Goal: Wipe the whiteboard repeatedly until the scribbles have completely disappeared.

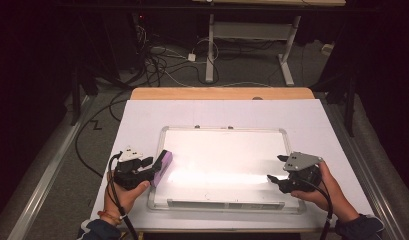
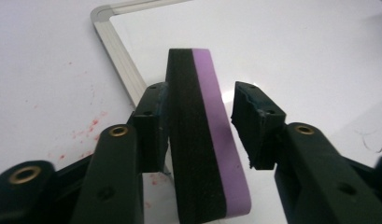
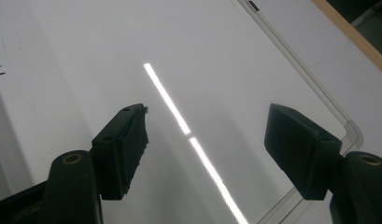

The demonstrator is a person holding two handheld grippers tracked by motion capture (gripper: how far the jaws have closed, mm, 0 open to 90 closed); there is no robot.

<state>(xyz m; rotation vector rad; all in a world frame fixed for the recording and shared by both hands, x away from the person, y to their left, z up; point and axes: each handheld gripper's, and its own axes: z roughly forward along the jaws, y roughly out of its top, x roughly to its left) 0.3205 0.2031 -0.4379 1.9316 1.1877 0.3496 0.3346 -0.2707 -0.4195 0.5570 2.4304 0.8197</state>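
Note:
A whiteboard (image 1: 227,145) with a silver frame lies flat on the table. An eraser (image 1: 163,165) with a purple back and black felt stands on edge, tilted, at the board's left rim (image 2: 118,46). My left gripper (image 1: 151,167) straddles the eraser (image 2: 202,140). Its left pad (image 2: 149,126) touches the black felt, while a gap shows between the right pad (image 2: 254,121) and the purple side. My right gripper (image 1: 275,168) hovers over the board's lower right part, open and with nothing between the jaws. In the right gripper view that gripper (image 3: 205,116) sits above the bare board surface (image 3: 202,56).
A white sheet (image 1: 142,115) covers the table under the board, with red specks (image 2: 86,130) left of the frame. A wooden edge (image 1: 222,93) runs along the far side. Beyond it, cables (image 1: 162,65) and desk legs (image 1: 210,55) stand on the floor.

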